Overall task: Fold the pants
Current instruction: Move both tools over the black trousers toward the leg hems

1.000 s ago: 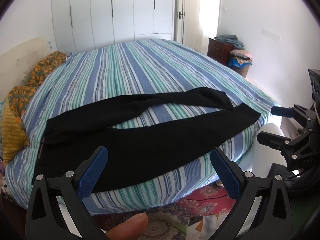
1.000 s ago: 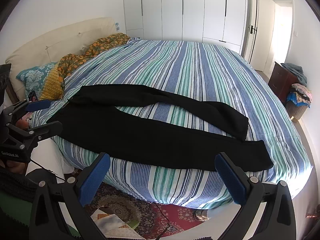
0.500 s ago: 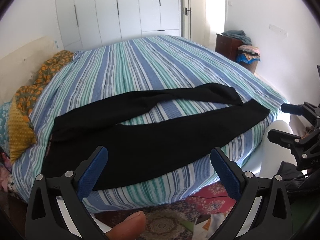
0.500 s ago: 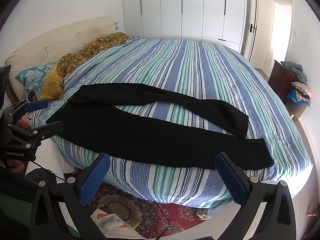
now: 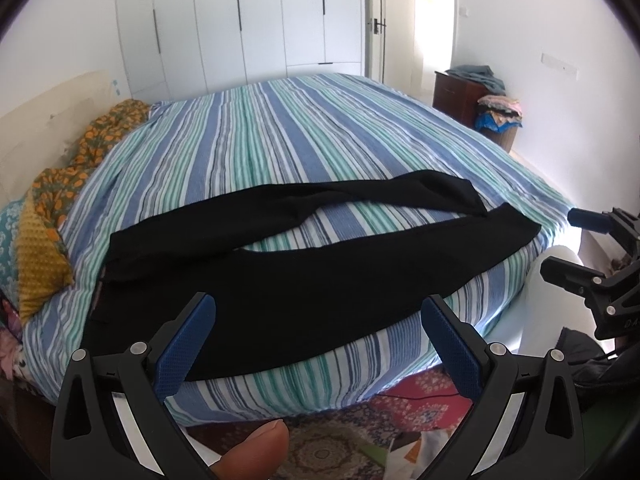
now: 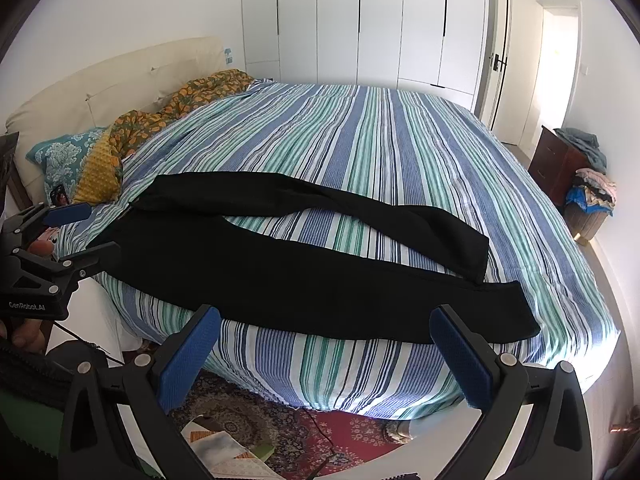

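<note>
Bed (image 5: pixel 304 128) fills most of both views, covered in a sheet striped blue, green and white, with a cream headboard (image 6: pixel 100 80) at its far end and white wardrobes (image 6: pixel 360 20) behind. Black pants (image 6: pixel 312 264) lie unfolded and flat across the near part of the bed, close to its edge, waistband toward the headboard side and the two legs spread apart in a narrow V, the nearer leg reaching furthest toward the foot of the bed. An orange-patterned blanket (image 6: pixel 192 100) is bunched by the headboard next to a teal pillow (image 6: pixel 60 160). A dark wooden cabinet (image 6: pixel 560 164) with heaped clothes stands by the far wall, and a red patterned rug (image 6: pixel 352 432) covers the floor below the bed's edge. The left claw (image 5: pixel 318 320) hangs short of the bed with its blue pads wide apart, holding nothing, over the waist end of the pants. The right claw (image 6: pixel 324 332) is likewise spread wide and empty, near the leg end, clear of the cloth.
</note>
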Demonstrator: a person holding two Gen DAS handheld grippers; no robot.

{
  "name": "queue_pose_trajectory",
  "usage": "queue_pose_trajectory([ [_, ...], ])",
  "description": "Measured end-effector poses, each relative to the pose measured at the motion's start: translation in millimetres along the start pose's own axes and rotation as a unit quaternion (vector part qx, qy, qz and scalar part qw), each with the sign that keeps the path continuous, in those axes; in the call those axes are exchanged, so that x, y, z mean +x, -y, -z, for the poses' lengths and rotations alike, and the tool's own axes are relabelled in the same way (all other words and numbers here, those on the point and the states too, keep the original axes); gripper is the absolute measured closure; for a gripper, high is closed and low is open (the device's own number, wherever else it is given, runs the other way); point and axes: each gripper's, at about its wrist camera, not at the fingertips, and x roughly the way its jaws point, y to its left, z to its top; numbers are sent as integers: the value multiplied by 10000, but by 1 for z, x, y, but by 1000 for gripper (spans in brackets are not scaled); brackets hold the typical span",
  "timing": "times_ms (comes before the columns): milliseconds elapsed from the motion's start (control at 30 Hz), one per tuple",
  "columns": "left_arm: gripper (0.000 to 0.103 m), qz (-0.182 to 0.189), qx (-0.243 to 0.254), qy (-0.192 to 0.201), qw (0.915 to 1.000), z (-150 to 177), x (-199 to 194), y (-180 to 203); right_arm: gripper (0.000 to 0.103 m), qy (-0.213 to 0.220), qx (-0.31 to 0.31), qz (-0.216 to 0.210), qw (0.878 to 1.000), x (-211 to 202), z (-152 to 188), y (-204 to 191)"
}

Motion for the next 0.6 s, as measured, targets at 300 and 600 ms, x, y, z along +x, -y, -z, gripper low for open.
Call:
queue_pose_trajectory([
  [300, 1, -94, -241, -159, 9995, 0, 6, -8, 0, -90, 139, 174, 9997, 3, 0, 8],
  [600, 1, -412, -361, -219, 9983, -2, 6, -20, 0, -434, 258, 541, 9973, 15, -6, 18],
])
